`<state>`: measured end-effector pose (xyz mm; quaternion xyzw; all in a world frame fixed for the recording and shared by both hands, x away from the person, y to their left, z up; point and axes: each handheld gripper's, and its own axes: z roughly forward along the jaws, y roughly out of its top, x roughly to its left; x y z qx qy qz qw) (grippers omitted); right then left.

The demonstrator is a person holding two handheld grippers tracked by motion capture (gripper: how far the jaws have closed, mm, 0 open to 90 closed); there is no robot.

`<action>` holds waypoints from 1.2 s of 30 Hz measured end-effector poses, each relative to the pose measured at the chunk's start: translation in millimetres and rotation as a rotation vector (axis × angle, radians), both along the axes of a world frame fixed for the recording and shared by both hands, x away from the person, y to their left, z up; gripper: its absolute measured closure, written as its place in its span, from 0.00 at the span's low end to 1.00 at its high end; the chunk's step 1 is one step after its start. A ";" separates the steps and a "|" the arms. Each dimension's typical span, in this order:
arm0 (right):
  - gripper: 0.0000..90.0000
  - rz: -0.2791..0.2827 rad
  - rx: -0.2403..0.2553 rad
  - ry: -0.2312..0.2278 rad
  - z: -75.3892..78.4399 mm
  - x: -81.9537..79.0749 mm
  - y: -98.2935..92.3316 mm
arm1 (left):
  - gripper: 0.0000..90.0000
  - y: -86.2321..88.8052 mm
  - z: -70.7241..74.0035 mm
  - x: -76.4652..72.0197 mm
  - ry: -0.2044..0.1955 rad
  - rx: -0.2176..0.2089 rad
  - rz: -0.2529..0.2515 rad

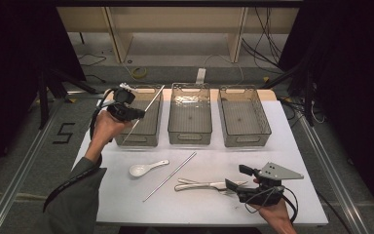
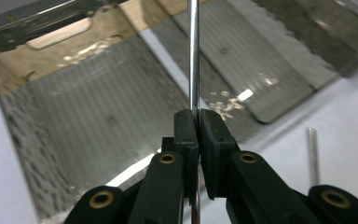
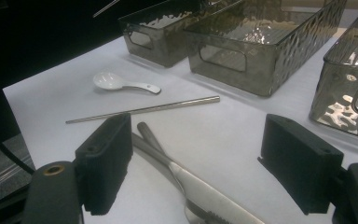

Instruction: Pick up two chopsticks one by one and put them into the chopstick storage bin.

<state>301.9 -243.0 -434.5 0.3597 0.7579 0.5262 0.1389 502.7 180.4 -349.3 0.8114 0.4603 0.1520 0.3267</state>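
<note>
Chopstick (image 1: pixel 146 109) of bare metal is what we hold in our left hand-held gripper (image 1: pixel 139 114), the jaws clenched on it partway along its shaft; in the left gripper view the rod (image 2: pixel 194 56) runs straight up from between the two black pads. We carry it slanted above the leftmost bin (image 1: pixel 148 127) of three smoky, dimpled plastic bins that stand in a row at the far side of the white bench (image 1: pixel 126 195). Its upper end points toward that bin's far right corner, its lower end over the bin's near left part. The middle bin (image 1: pixel 190 127) and the right bin (image 1: pixel 260 124) stand just beside it.

Our right hand-held gripper (image 1: pixel 233 179) rests low at the near right of the bench, its jaws released and wide apart, with nothing pressed between them. Just in front of it lie two pieces of steel cutlery (image 1: pixel 199 185), crossing one another. A second metal chopstick (image 1: pixel 170 175) lies diagonally at mid-bench, and a white ceramic spoon (image 1: pixel 143 168) lies to its left, well apart from the bins.
</note>
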 end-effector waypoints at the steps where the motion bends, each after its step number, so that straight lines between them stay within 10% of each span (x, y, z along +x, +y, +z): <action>1: 0.29 0.001 -0.001 -0.003 0.0 0.0 0.0 | 0.95 2.7 -1.2 4.4 0.002 -0.006 0.013; 11: 0.29 0.003 0.003 0.003 -0.5 0.3 -0.5 | 0.95 20.5 -7.1 38.0 0.008 -0.019 0.091; 36: 0.29 0.008 0.015 0.005 -0.7 0.5 -2.0 | 0.95 35.5 -31.2 69.2 -0.021 -0.040 0.168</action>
